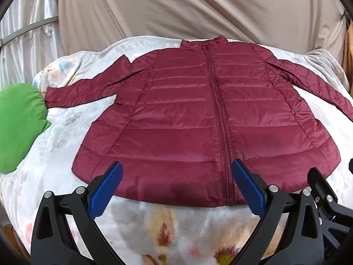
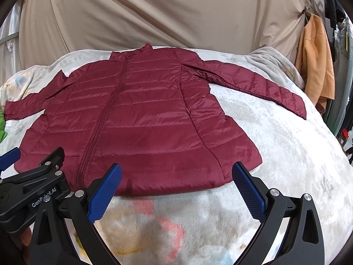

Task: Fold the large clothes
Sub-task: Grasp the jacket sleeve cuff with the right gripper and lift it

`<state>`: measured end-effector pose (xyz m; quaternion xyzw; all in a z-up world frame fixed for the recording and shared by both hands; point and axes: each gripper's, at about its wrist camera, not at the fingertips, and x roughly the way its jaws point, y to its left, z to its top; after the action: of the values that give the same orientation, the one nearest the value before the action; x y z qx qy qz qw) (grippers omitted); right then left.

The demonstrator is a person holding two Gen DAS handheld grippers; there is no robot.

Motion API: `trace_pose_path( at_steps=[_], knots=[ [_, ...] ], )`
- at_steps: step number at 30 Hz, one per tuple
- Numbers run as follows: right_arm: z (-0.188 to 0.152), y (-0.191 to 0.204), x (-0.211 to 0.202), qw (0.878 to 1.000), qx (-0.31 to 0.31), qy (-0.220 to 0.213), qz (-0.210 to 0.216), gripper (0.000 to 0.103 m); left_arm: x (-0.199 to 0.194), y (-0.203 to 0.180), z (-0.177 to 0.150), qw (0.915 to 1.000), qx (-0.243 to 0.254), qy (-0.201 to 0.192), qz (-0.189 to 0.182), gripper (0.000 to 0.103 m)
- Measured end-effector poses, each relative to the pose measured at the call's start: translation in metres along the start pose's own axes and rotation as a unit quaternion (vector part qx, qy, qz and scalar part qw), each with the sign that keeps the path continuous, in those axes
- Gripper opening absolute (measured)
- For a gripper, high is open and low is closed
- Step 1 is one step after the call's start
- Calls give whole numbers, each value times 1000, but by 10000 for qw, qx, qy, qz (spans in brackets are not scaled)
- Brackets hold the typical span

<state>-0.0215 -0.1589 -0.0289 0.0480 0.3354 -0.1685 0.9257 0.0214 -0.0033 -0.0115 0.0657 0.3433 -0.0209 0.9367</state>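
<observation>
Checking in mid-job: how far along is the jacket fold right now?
Done: the maroon jacket lies flat on the blanket, zipped, both sleeves spread out. In hand: nothing; the left gripper and right gripper hover open near the hem. Left: every fold, sleeves and body.

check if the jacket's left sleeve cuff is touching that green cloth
Touching. In the left wrist view the maroon jacket has its sleeve cuff lying right against the edge of the green cloth, no blanket visible between them.

Spread flat on a pale floral fleece blanket (image 2: pixel 275 154): zipped maroon quilted puffer jacket (image 2: pixel 136 119), sleeves out. Blue-padded black right gripper (image 2: pixel 176 176) gaping above hem. Possibly an orange garment (image 2: pixel 315 66) hanging far right.
</observation>
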Motion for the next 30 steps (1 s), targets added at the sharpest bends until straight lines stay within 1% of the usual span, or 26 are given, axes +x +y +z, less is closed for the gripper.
trace_pose_path(
  at_steps=[2,4,6,7,8,9,10,11,13,14,16,17,19,21,22,23,24,25,26,27,28,29,30],
  knots=[
    [7,-16,4,10000,23,-35,69,98,2,3,6,9999,-28,-52,-107,96],
    [21,-46,11,9997,214,-15,97,98,5,11,13,9997,-51,-112,-230,97],
    [40,-106,21,9973,733,-52,89,98,9,23,22,9992,-76,-187,-342,97],
    [46,-130,26,9957,926,-51,40,98,12,30,25,9993,-96,-210,-310,97],
    [57,-176,40,9916,1295,-12,-62,98,16,37,27,9994,-116,-226,-248,97],
    [61,-202,48,9883,1522,36,-112,98,20,43,30,9994,-138,-234,-205,97],
    [66,-234,59,9832,1815,92,-154,98,25,50,32,9995,-150,-218,-169,97],
    [70,-273,73,9746,2224,101,-222,98,31,57,33,9997,-196,-153,-82,97],
    [72,-334,95,9571,2876,86,-350,98,42,73,35,9992,-391,-6,-43,97],
    [72,-371,110,9434,3277,132,-498,98,47,80,36,9987,-500,80,-52,97],
    [71,-411,127,9267,3708,84,-610,98,58,99,37,9961,-828,270,-111,97],
    [70,-422,132,9225,3801,43,-673,98,63,109,37,9943,-1010,321,-123,97],
    [69,-447,148,9128,4001,77,-820,98,67,119,36,9925,-1173,338,-61,97],
    [67,-456,163,9089,4121,159,-623,98,71,124,35,9925,-1178,333,70,97],
    [66,-459,171,9067,4184,208,-494,94,73,125,35,9929,-1127,350,144,97],
    [65,-459,180,9063,4191,254,-480,91,75,125,35,9931,-1098,364,173,97],
    [67,-457,185,9079,4143,260,-581,91,78,125,35,9933,-1063,397,197,97],
    [70,-452,186,9121,4032,221,-713,88,80,124,36,9935,-1038,422,203,97],
    [76,-447,189,9190,3856,210,-790,71,82,124,36,9936,-1016,439,203,96],
    [81,-441,193,9254,3700,249,-780,58,84,123,37,9941,-975,457,160,96],
    [87,-439,198,9299,3582,315,-770,30,85,121,38,9945,-930,457,119,94],
    [95,-436,201,9334,3507,342,-681,10,86,119,39,9949,-904,431,86,88],
    [103,-433,200,9338,3518,282,-595,9,87,118,40,9952,-874,429,57,86]
  ],
)
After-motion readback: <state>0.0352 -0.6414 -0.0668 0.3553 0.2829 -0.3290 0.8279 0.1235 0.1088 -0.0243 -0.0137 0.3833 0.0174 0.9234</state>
